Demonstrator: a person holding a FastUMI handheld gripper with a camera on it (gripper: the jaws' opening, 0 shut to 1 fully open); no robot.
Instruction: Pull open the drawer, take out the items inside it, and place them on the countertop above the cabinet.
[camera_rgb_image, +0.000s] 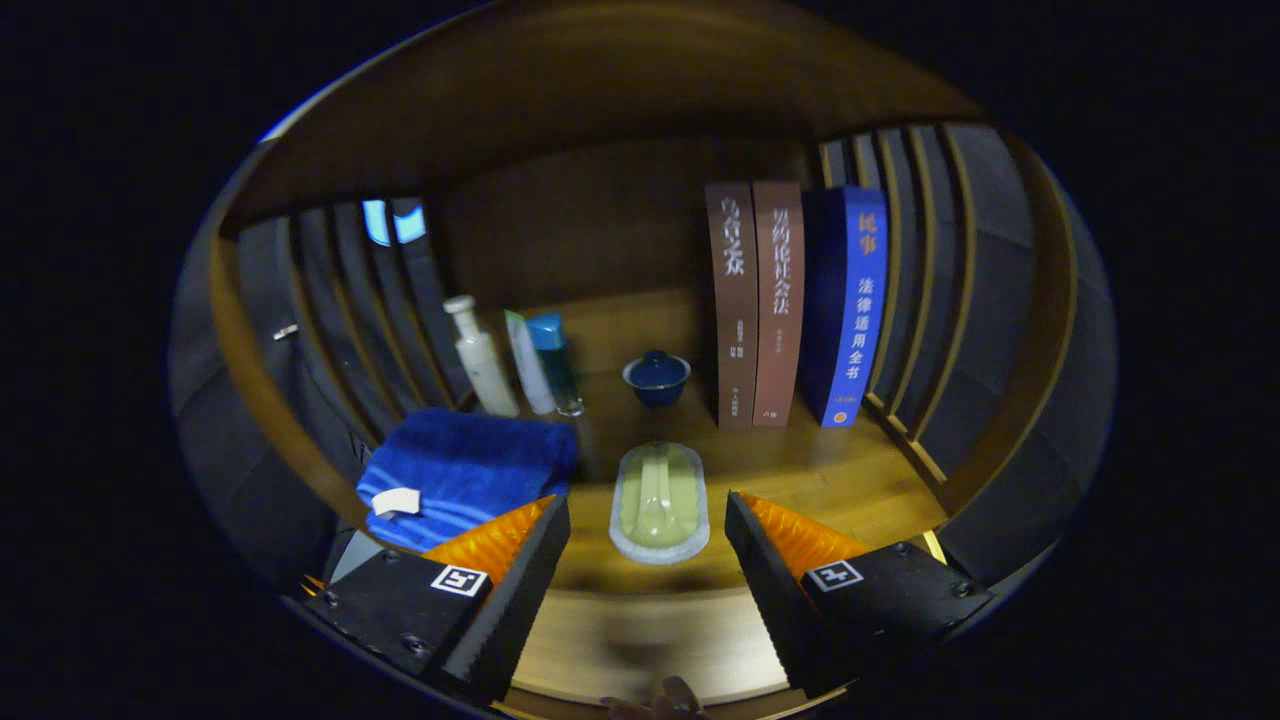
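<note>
1. The gripper (648, 545) has its jaws spread wide apart, gripping nothing; they hang over the front edge of the wooden counter (860, 480).
2. A pale green soap-dish-like item (659, 500) lies flat on the counter in the gap between the two fingers, touching neither, with bare wood on both its sides.
3. A folded blue towel (470, 470) sits just beside and beyond the left finger, its near corner tucked behind that finger.
4. Past the towel, a white bottle (480, 360), a slim white tube (528, 365) and a teal tube (555, 360) stand upright close together near the slatted left wall.
5. A small dark blue lidded cup (657, 378) stands alone beyond the green item, open wood around it.
6. Two brown books (755, 300) and a blue book (845, 300) stand upright, touching one another, to the right.
7. Between the books and the right finger is an open stretch of counter, edged by the slatted right wall.
8. Whether a drawer is open cannot be told.
</note>
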